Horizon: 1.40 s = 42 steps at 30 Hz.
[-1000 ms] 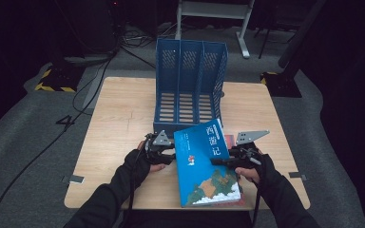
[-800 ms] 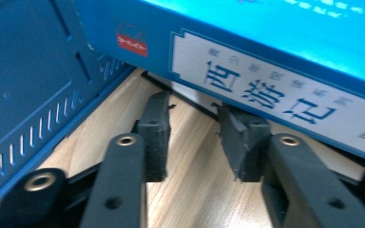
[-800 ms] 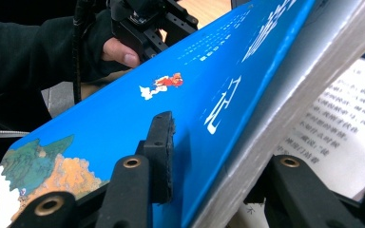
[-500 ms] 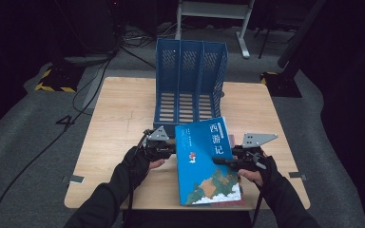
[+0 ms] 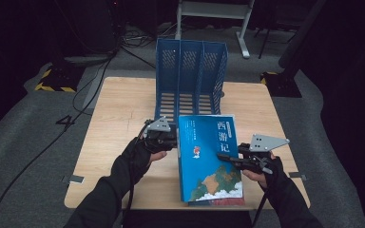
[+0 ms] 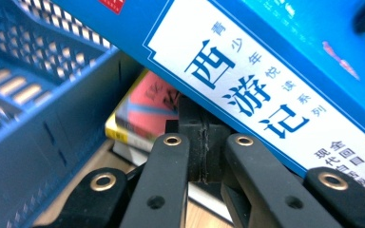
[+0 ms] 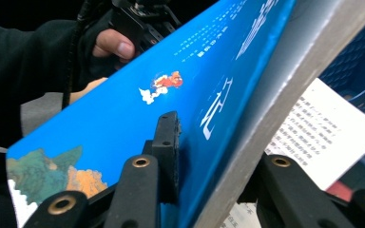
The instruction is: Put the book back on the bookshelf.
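Our right gripper (image 5: 233,159) clamps the page edge of the blue book (image 5: 209,159), one jaw flat on the cover and the other beneath, having just tightened. Our left gripper (image 5: 171,141) sits at the book's spine side with its jaws drawn together, the spine just above their tips, though we cannot tell whether they pinch it. The book hangs tilted above other books (image 6: 142,114), before the blue file rack (image 5: 190,71) on the wooden table (image 5: 119,109).

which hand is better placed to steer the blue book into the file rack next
Probably the left: the left gripper is clamped on the blue book at its spine edge, closest to the file rack. The right gripper grips the page edge, farther back.
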Each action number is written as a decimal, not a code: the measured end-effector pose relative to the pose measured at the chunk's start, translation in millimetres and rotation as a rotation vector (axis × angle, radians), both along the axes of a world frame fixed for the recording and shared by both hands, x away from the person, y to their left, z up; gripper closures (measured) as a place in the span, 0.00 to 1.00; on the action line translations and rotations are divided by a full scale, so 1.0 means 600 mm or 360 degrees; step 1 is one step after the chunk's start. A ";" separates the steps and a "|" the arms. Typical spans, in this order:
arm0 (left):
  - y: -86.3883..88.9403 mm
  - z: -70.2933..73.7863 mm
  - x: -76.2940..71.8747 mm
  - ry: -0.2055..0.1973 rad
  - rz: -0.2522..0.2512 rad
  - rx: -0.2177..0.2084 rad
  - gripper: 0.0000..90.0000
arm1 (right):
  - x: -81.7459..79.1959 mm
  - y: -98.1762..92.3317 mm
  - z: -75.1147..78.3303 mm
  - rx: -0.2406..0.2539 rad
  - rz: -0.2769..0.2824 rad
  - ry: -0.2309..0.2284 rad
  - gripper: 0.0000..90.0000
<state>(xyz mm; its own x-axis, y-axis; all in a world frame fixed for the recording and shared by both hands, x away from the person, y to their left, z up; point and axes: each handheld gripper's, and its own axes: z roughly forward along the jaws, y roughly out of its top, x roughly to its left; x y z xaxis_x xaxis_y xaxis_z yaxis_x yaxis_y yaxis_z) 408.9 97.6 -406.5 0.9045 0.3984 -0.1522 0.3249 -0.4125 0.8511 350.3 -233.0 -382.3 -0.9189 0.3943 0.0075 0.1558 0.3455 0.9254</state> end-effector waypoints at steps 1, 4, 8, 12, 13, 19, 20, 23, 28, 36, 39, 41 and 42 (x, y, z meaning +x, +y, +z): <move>-0.001 0.005 0.000 -0.0014 0.0003 0.0003 1.00 | 0.000 -0.001 0.001 0.0001 -0.0006 -0.0016 0.79; -0.004 0.019 0.003 -0.0037 0.0015 0.0001 1.00 | 0.003 -0.004 0.005 0.0017 -0.0037 -0.0047 0.80; -0.009 0.037 0.009 -0.0074 0.0032 0.0023 1.00 | 0.007 -0.005 0.008 0.0018 -0.0077 -0.0092 0.81; -0.005 0.058 0.016 -0.0127 0.0068 -0.0017 1.00 | 0.011 0.000 0.018 0.0033 -0.0147 -0.0203 0.83; -0.005 0.058 0.016 -0.0127 0.0068 -0.0017 1.00 | 0.011 0.003 0.020 0.0027 -0.0158 -0.0224 0.83; -0.004 0.084 0.021 -0.0195 0.0082 -0.0018 1.00 | 0.015 0.009 0.022 0.0062 -0.0199 -0.0305 0.85; -0.005 0.089 0.021 -0.0208 0.0085 -0.0014 1.00 | 0.014 0.009 0.022 0.0071 -0.0219 -0.0326 0.85; -0.006 0.095 0.020 -0.0232 0.0084 -0.0013 1.00 | 0.010 0.012 0.023 0.0069 -0.0253 -0.0381 0.85; -0.011 0.104 0.002 -0.0312 0.0089 -0.0020 1.00 | -0.001 0.010 0.021 0.0082 -0.0254 -0.0454 0.85; -0.016 0.111 -0.034 -0.0413 0.0104 -0.0043 1.00 | -0.035 0.010 0.014 0.0077 -0.0297 -0.0559 0.86; -0.019 0.114 -0.052 -0.0453 0.0116 -0.0044 1.00 | -0.048 0.007 0.015 0.0067 -0.0279 -0.0581 0.87; -0.023 0.116 -0.064 -0.0466 0.0129 -0.0051 1.00 | -0.059 0.003 0.012 0.0070 -0.0278 -0.0584 0.87; -0.025 0.116 -0.069 -0.0468 0.0132 -0.0055 1.00 | -0.062 0.002 0.011 0.0068 -0.0281 -0.0589 0.87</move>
<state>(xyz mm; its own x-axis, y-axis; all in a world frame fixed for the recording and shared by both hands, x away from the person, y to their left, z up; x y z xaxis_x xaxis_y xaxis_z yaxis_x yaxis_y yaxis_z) 367.4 82.9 -336.8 0.8764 0.4719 0.0965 0.0938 -0.3637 0.9268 312.9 -231.9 -375.5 -0.7808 0.5529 -0.2908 -0.1364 0.3034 0.9431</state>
